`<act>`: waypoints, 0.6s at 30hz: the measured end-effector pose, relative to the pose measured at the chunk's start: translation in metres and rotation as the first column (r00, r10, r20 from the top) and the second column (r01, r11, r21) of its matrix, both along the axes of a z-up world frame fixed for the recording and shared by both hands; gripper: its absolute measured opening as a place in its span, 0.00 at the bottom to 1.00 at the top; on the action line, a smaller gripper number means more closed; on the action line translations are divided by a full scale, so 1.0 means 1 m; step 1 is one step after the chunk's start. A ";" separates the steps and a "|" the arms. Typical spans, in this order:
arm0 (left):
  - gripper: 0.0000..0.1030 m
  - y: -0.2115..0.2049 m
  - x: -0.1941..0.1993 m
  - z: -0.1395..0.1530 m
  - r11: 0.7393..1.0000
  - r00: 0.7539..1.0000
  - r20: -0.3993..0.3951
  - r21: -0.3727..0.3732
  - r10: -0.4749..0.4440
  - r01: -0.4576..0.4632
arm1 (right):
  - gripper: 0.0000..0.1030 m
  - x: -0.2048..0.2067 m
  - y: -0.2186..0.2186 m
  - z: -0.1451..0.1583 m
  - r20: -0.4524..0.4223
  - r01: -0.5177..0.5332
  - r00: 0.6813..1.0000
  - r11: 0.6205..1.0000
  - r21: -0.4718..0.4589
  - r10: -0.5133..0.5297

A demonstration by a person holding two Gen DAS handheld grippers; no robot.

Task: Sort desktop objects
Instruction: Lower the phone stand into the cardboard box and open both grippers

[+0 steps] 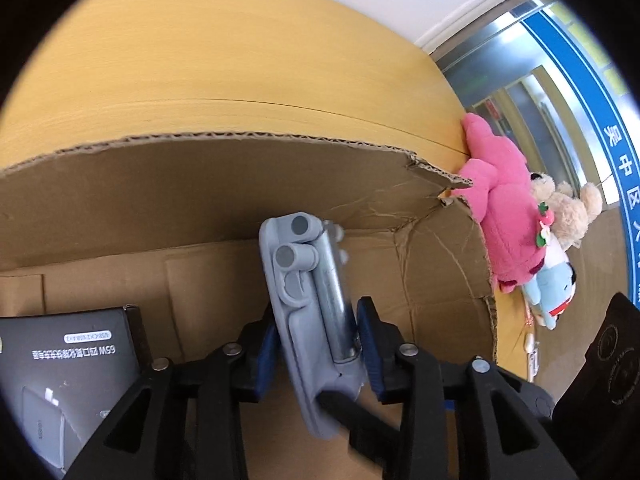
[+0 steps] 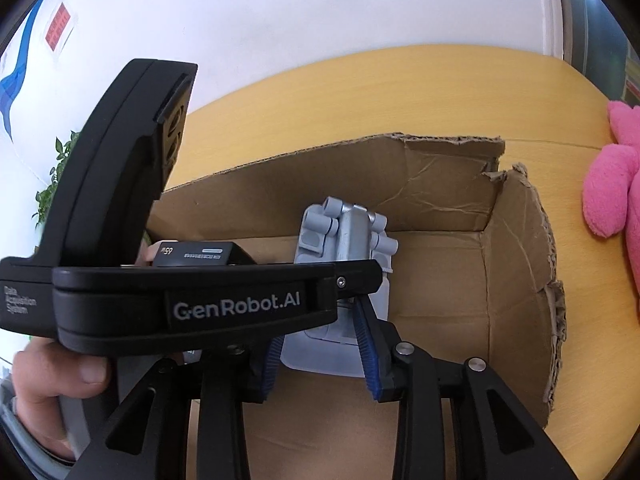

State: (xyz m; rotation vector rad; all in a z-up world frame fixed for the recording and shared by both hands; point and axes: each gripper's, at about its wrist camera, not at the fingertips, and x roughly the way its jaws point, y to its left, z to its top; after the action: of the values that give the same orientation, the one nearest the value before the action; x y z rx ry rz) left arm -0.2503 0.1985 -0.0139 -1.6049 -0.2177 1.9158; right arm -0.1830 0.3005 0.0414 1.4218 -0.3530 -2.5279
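1. The left tongs (image 1: 316, 354) are seen closed on a grey folding phone stand (image 1: 308, 292), which is pinched between the blue pads and held upright over the inside of the cardboard box (image 1: 280, 184).
2. The right tongs (image 2: 320, 364) are seen with their jaws parted, nothing being gripped; they are hung just near of the stand, behind the body of the left device.
3. The step in hand is judged to be the placing of the stand into the box; whether the stand's foot is touching the box floor cannot be told.
4. For the next move, a lowering onto the bare floor and an opening of the left tongs would be called for, the stand being kept clear of the charger box.
5. Inside the cardboard box, a dark charger box (image 1: 60, 364) is seen lying at the left.
6. Beyond the torn right wall, plush toys (image 1: 508, 216) are seen lying on the tabletop (image 1: 240, 48), outside the box.
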 end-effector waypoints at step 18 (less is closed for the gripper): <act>0.44 -0.072 0.079 0.134 0.993 0.875 -0.473 0.006 0.108 -0.119 | 0.67 0.038 -0.009 0.020 -0.103 0.101 0.991 0.990 0.097 -0.091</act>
State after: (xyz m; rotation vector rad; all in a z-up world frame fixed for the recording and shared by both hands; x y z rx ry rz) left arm -0.1713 0.1262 0.1199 -1.1056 -0.0845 2.3420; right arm -0.1449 0.2914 0.0610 1.3387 -0.2851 -2.7179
